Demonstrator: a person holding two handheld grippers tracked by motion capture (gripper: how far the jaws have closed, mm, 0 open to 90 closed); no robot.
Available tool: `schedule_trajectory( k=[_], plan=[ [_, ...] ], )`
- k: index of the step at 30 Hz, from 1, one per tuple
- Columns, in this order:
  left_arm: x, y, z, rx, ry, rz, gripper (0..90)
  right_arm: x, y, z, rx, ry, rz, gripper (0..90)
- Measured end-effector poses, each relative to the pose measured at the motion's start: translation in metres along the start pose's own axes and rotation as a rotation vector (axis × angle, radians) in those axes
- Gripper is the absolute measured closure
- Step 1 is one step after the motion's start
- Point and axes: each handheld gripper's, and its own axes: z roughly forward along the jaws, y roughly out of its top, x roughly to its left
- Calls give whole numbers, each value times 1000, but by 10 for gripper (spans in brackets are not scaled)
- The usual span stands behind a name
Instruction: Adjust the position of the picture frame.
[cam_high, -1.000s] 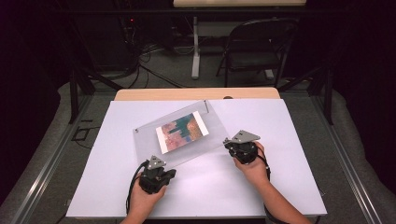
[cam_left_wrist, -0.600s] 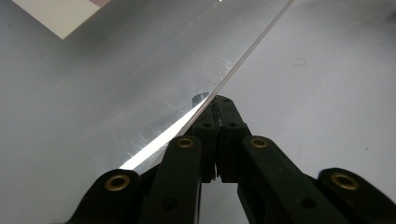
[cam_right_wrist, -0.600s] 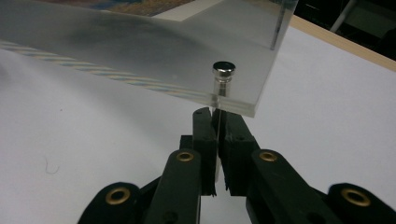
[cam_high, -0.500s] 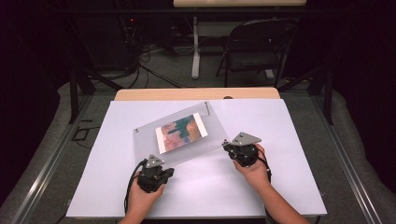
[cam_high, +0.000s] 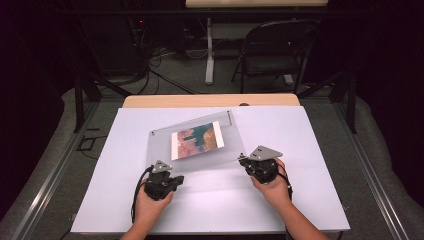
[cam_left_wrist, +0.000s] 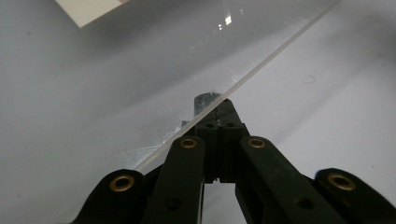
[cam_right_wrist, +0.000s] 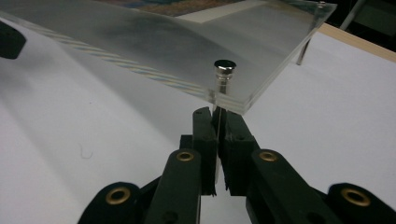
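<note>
**Two claws grip one clear picture frame at its near corners**

One clear acrylic frame (cam_high: 192, 142) lies tilted above the white worktop (cam_high: 310, 150), near its middle, turned askew to the worktop's edges. One colourful print (cam_high: 197, 139) sits sandwiched inside it, in teal, red and tan with a white margin.

Two claws are at work, one in each of the person's two hands. The left claw (cam_high: 165, 176) meets the frame's near left edge; in the left gripper view its two black jaws stand pressed together, pinching the thin acrylic edge (cam_left_wrist: 243, 84), which runs slantwise across the picture. The right claw (cam_high: 246, 161) meets the frame's near right corner. In the right gripper view its two jaws are narrowed onto a slim metal standoff (cam_right_wrist: 219, 88), which runs down from a round cap on top of the corner. There the frame reads as two clear sheets stacked. A second standoff (cam_right_wrist: 304, 50) shows at the far corner, and its foot rests on the worktop, so the far side is down while the near side is held up.

Behind the worktop stands one dark folding chair (cam_high: 272, 47), and several cables (cam_high: 165, 75) trail over the grey floor.
</note>
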Motion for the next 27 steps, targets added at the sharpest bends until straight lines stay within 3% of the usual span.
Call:
schedule_trajectory(
  k=[19, 27],
  plan=[
    [30, 34, 20, -21, -3, -47, 900, 20, -8, -21, -19, 47, 62, 856],
    [35, 35, 24, -20, 8, -54, 900, 27, -11, -24, -23, 75, 96, 857]
  ],
)
